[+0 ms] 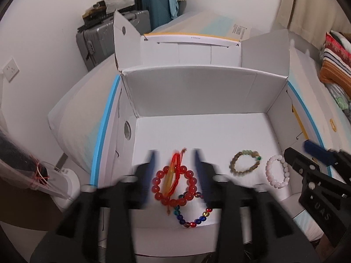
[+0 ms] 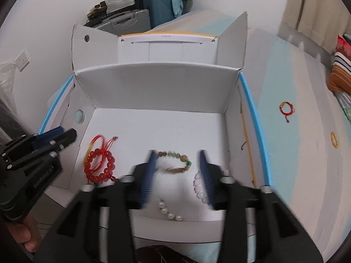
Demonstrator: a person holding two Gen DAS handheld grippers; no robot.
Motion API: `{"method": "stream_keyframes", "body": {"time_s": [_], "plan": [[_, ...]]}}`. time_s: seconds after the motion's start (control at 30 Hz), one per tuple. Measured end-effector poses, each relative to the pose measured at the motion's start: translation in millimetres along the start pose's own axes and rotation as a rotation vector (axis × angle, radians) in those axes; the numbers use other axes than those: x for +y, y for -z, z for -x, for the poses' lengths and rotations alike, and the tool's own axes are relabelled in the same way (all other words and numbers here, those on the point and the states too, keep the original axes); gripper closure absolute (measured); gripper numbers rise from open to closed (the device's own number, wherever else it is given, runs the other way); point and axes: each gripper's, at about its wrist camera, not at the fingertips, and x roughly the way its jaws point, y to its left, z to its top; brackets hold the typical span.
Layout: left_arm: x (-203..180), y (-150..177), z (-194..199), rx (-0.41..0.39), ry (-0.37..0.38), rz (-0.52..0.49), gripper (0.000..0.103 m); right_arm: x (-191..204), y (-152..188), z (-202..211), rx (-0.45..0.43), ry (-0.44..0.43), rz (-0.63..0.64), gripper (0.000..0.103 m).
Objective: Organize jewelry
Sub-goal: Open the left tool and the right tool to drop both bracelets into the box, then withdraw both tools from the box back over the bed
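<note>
Open cardboard box (image 1: 197,92) is sitting on the bed (image 2: 296,83), flaps standing behind it. Inside, on its floor, from left to right: large-bead bracelet (image 1: 173,186) with a cord bracelet (image 1: 175,164) lying across it and a mixed-bead bracelet (image 1: 193,217) lying before it, overlapping; stone-bead bracelet (image 1: 245,161); pale bracelet (image 1: 277,171); a pearl strand (image 2: 170,211) is lying nearest the front edge. Outside, right of the box, a knotted cord bracelet (image 2: 287,109) and a ring (image 2: 333,139) are lying on the bed. Suitcases (image 1: 122,37) are standing behind, against the wall.

You worked in a home bedroom: a bed (image 2: 285,83) with pale blue-and-white sheet carried the open white box (image 2: 158,87), suitcases (image 1: 153,6) stood piled with clothes in the corner, a striped pillow (image 1: 335,59) lay beside curtains (image 2: 316,11), and a wall socket (image 1: 8,69) showed.
</note>
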Motion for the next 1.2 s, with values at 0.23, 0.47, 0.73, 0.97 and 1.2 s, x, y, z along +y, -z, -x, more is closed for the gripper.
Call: {"method": "stream_keyframes", "body": {"time_s": [0.23, 0.47, 0.73, 0.97, 1.2], "plan": [[-9.4, -2.0, 12.0, -0.038, -0.017, -0.002, 0.030, -17.0, -2.2, 20.7, -0.059, 0.045, -0.031, 0.018], [-21.9, -0.7, 26.3, -0.069, -0.015, 0.007, 0.009, -41.5, 0.3, 44.2, -0.114, 0.100, -0.083, 0.008], [-53.4, 0.0, 51.9, -0.093, 0.020, -0.020, 0.006, -80.8, 8.4, 87.5, -0.158, 0.140, -0.126, 0.008], [-89.6, -0.1, 71.9, -0.114, 0.065, -0.033, 0.006, -129.7, 22.8, 122.9, -0.186, 0.175, -0.167, 0.008], [-149.6, -2.1, 83.3, -0.136, 0.138, -0.104, 0.006, -197.5, 42.3, 142.7, -0.184, 0.231, -0.235, 0.008]]}}
